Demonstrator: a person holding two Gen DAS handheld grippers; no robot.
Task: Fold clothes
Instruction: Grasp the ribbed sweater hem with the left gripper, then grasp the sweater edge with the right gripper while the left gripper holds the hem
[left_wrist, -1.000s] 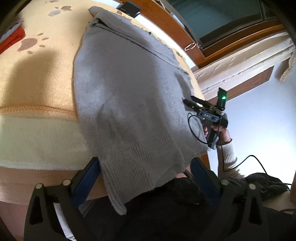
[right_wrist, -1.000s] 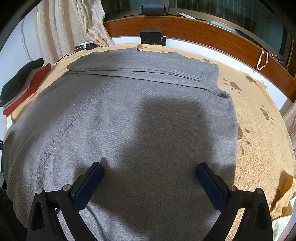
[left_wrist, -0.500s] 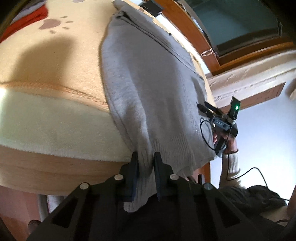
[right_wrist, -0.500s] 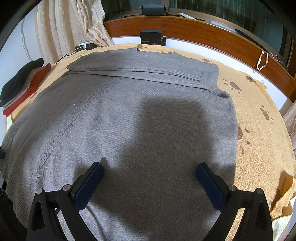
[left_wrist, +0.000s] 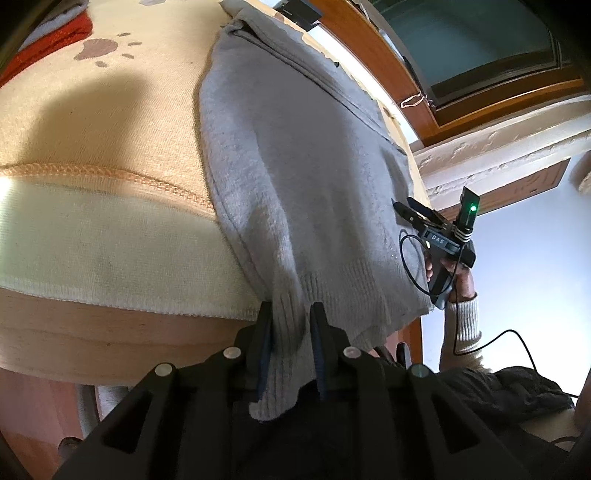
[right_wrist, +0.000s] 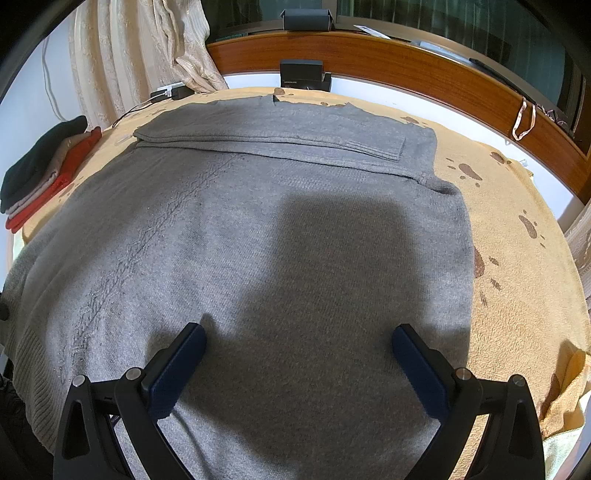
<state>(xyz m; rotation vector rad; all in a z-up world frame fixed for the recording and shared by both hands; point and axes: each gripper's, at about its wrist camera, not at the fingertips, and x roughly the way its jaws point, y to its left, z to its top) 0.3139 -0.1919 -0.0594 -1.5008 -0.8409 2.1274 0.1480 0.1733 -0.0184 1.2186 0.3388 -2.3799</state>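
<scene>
Lying flat on a tan blanket (right_wrist: 517, 206) with brown paw prints, the grey sweater (right_wrist: 280, 236) covers most of the table surface. Its long axis, in the right wrist view, runs from 6 o'clock (ribbed hem) to 12 o'clock (shoulders and collar). The collar end points toward the wooden window ledge (right_wrist: 436, 74). One sleeve (right_wrist: 273, 142) is folded across the upper body, so its long axis runs from 9 o'clock to 3 o'clock, cuff at the 3 o'clock end.

Left gripper (left_wrist: 290, 325): jaws clenched on the ribbed hem corner of the sweater, at the point where the hem hangs over the blanket edge. Hem fabric passes between both fingers and drapes below them toward 6 o'clock.

Right gripper (right_wrist: 295, 354): jaws spread wide, grasping nothing, positioned above the lower body of the sweater. Whether the fingertips touch the knit cannot be determined. In the left wrist view the same tool (left_wrist: 443, 240) sits at 3 o'clock, held by a hand (left_wrist: 454, 273) in a cream knit cuff, with a green indicator lit.

Stacked folded clothes (right_wrist: 40, 173), black over beige over red, rest on the blanket at 9 o'clock of the right wrist view, well apart from the sweater collar.
</scene>
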